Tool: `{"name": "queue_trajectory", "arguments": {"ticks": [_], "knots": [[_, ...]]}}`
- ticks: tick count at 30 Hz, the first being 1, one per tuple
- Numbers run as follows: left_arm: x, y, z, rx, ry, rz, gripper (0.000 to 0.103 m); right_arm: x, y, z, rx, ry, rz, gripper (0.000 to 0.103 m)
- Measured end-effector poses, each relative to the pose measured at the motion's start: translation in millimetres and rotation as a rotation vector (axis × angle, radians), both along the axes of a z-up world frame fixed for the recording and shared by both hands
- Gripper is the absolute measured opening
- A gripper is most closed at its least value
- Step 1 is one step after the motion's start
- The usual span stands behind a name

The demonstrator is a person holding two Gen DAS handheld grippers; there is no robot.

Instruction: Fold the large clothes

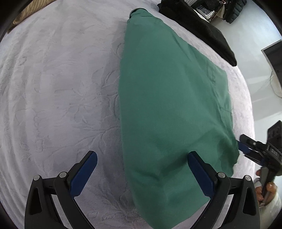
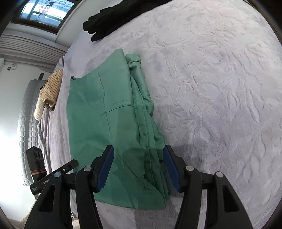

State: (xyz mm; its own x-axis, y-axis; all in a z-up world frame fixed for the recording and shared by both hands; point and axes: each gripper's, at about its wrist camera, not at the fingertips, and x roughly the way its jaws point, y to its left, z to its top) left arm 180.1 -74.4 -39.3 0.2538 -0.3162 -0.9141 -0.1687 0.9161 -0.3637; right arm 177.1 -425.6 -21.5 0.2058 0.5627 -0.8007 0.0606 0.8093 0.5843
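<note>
A green shirt lies folded lengthwise into a long strip on a pale lilac bedspread. In the right wrist view the shirt shows its button placket and stacked layers along its right side. My left gripper is open, hovering over the shirt's near end, one finger over the bedspread and one over the cloth. My right gripper is open, its fingers straddling the shirt's near end just above the cloth. It also shows in the left wrist view at the shirt's right edge.
A black garment lies at the far edge of the bed, also in the right wrist view. A striped tan garment lies on the bed's left edge. A window and white floor lie beyond the bed.
</note>
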Motion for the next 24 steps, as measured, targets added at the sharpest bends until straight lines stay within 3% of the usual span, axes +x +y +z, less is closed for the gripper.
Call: {"name": "queue_trajectory", "arguments": {"ticks": [5,15,19,24], "knots": [[7.9,14.2,-8.3,-0.134,-0.004,0.032,0.103,18.9,-2.5,-6.3,0.060,-0.002,-0.020,0.063],[14.5,11.9,-36.9,-0.340,0.042,0.006,0.103,65.1,3.3,-39.7,0.211,0.036,0.007,0.070],[19.6,5.5,-38.9,-0.334,0.042,-0.030,0.103,88.7,13.8,-55.8,0.294,0.069,0.032,0.072],[26.2,-7.4,-43.6,-0.285,0.053,-0.069,0.103,105.0,24.6,-69.0,0.307,0.081,0.065,0.072]]}}
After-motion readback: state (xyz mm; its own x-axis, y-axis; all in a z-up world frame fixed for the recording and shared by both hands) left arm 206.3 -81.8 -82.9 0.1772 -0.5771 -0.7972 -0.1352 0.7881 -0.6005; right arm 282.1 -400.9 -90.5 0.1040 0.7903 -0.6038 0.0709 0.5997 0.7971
